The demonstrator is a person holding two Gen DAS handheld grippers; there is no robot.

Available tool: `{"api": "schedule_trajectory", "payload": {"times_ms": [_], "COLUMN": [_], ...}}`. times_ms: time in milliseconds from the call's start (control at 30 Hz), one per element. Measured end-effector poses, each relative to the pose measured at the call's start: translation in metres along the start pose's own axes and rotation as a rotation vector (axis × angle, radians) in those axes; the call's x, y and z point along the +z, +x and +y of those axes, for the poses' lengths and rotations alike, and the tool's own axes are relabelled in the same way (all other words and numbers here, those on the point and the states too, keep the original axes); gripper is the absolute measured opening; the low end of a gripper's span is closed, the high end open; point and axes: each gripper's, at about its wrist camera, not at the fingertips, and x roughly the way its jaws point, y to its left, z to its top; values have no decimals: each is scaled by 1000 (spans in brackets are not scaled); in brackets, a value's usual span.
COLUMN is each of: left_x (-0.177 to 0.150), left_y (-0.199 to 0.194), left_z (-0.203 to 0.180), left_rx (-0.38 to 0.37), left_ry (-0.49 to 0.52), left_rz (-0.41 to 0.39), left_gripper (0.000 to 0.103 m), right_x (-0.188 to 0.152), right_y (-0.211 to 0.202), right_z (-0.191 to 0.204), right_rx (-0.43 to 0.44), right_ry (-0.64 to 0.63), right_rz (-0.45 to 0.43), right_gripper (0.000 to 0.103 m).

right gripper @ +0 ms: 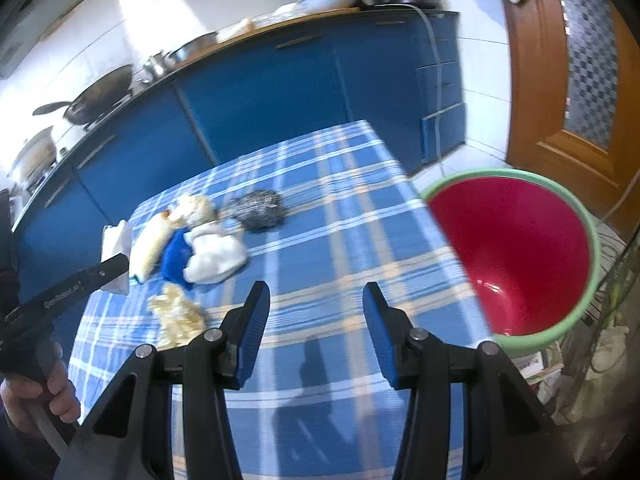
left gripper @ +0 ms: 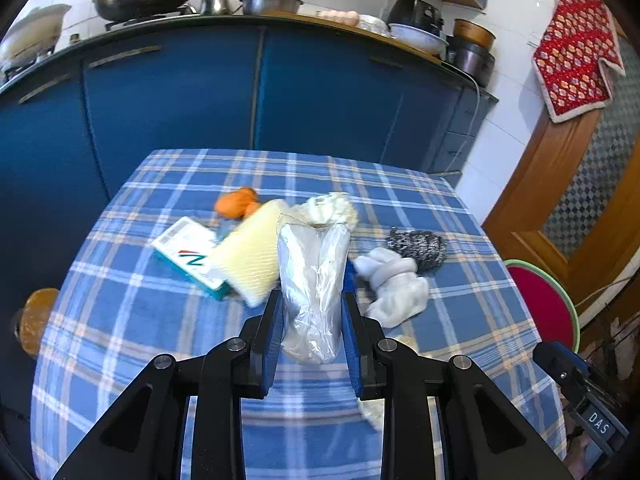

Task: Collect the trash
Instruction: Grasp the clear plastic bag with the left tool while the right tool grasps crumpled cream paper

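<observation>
One crinkly plastic bag [left gripper: 314, 292] sits pinched in my left gripper [left gripper: 312, 312]: light, limp, slippery, best held mid-body. My right gripper [right gripper: 316, 320] gapes empty near the table's [right gripper: 360, 216] right edge.

Left hand-held gripper [left gripper: 312, 304] clamped shut on something; right hand-held gripper [right gripper: 316, 300] parted, empty.
</observation>
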Motion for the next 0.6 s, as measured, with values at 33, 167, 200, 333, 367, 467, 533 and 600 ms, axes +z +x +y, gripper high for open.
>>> {"api": "schedule_trajectory", "payload": {"times_ms": [33, 167, 200, 333, 367, 467, 533, 600], "left_x": [-1, -5, -7, -10, -11, -14, -15, -16], "left_y": [-2, -6, -7, -11, -12, -13, -13, -13], "left_z": [5, 19, 24, 37, 40, 51, 56, 60], "left_rx": [7, 27, 34, 50, 54, 62, 65, 66], "left_ry": [-6, -25, -32, -52, -56, -76, -86, -94], "left_rz": [-2, -8, -9, -12, -13, -14, -13, -12], "left_gripper": [28, 28, 28, 28, 28, 28, 28, 28], "right_x": [0, -2, -3, -7, -9, -13, -17, -20], "right_y": [2, 8, 9, 17, 20, 28, 34, 40], "right_z": [6, 28, 34, 54, 60, 73, 82, 89], "right_rx": [11, 51, 63, 95, 101, 120, 131, 138], "right_ry": [-11, -48, -58, -85, -92, -111, -126, -139], "right_rz": [5, 20, 23, 41, 48, 70, 87, 104], "right_gripper": [51, 54, 55, 57, 58, 58, 59, 59]}}
